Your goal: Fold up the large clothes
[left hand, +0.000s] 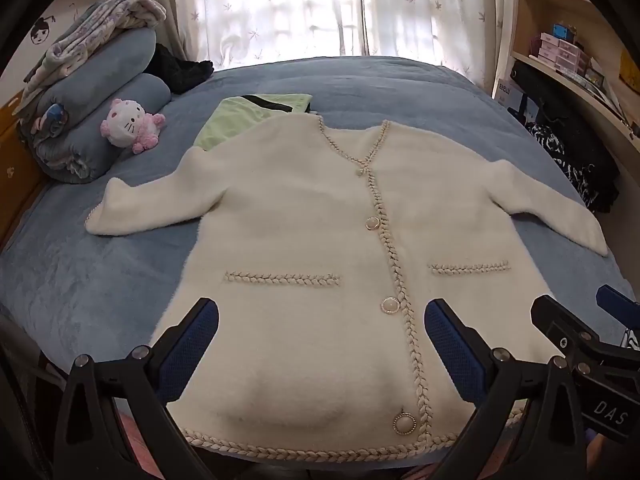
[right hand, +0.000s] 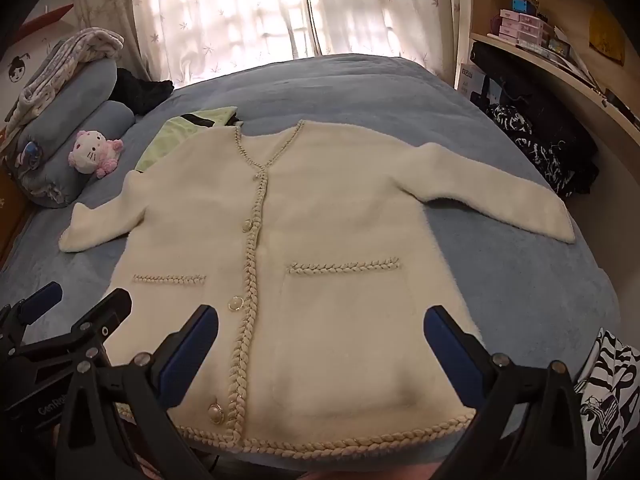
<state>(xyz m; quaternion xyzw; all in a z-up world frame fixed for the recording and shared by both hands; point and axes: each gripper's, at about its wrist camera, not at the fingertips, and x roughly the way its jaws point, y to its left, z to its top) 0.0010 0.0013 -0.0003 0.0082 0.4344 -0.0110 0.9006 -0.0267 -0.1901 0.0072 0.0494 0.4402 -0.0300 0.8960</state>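
Cream cardigan point(left hand: 304, 240) flat on blue bed point(left hand: 80, 280) by curtains point(left hand: 280, 8); both grippers spread, empty.

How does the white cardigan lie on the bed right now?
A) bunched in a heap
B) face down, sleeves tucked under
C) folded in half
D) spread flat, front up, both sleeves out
D: the white cardigan lies flat on the bed, buttons and braided pockets showing, sleeves stretched outward.
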